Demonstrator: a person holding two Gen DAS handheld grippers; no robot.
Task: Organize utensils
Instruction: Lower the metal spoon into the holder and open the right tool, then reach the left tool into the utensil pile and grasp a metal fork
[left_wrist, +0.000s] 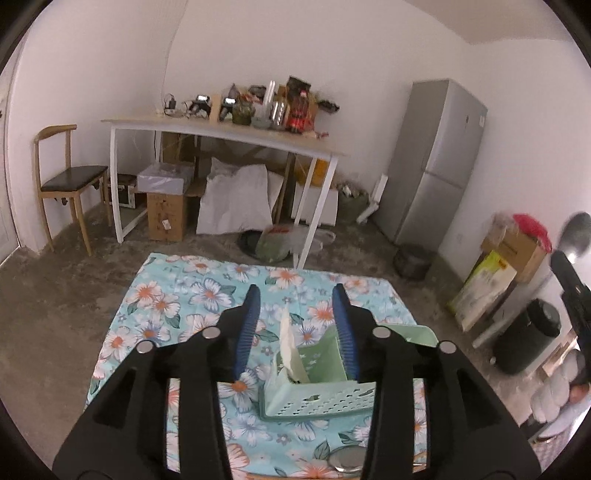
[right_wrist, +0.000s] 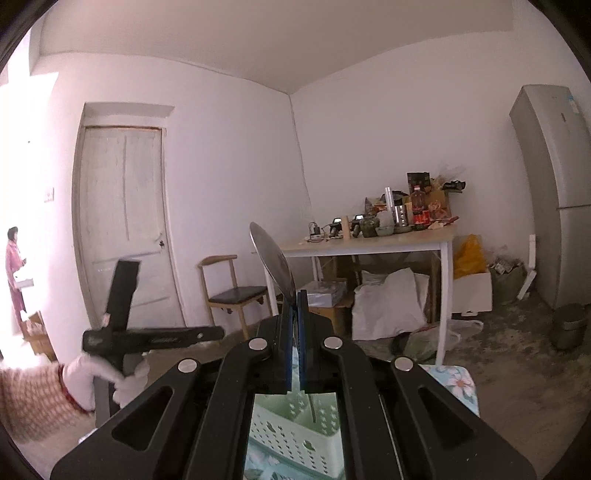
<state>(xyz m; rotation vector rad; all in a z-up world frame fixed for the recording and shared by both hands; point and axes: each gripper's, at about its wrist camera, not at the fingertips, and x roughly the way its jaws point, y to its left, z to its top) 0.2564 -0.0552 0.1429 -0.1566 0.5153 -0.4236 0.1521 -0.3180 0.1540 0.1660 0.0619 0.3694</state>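
Where basket (left_wrist: 317, 391) sits, floral cloth (left_wrist: 207, 295)

A long table (left_wrist: 221, 127) with white legs stands by the far wall, and many small things crowd its top. A wooden chair (left_wrist: 66, 177) with a dark seat sits to its left. Boxes (left_wrist: 166, 210) and a white bag (left_wrist: 236, 201) lie under the table. A tall grey fridge (left_wrist: 439, 158) stands on the right. A white door (right_wrist: 122, 221) is shut on the left wall.
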